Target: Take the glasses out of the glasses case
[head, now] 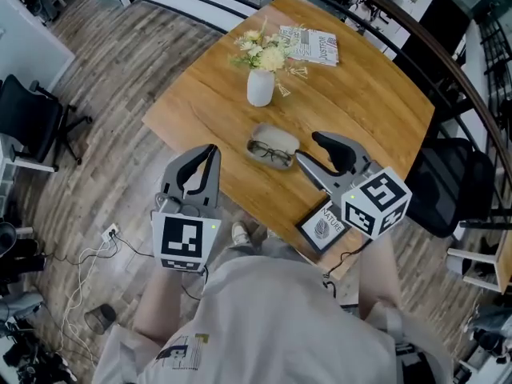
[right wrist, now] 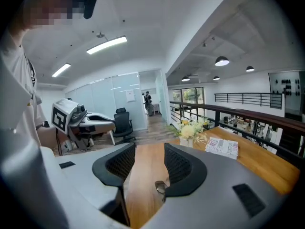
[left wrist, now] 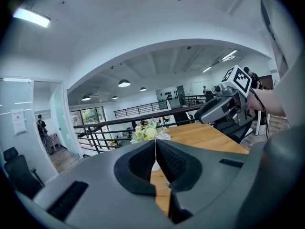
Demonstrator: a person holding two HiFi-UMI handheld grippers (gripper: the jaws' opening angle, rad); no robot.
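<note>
View from above of a warm-brown wooden desk point(head: 368, 94). Thin dark-framed glasses point(head: 270, 152) lie inside an open pale oval glasses case point(head: 278, 137) near the desk's front edge. The right tongs point(head: 309, 149) sit just beside the case, jaws apart and empty. The left tongs point(head: 210, 152) hang beyond the desk edge, jaws pressed together on nothing. With nothing steadying the case, a pinch on the frame may drag it towards the edge; a white ceramic vase of pale flowers point(head: 261, 86) stands near behind
</note>
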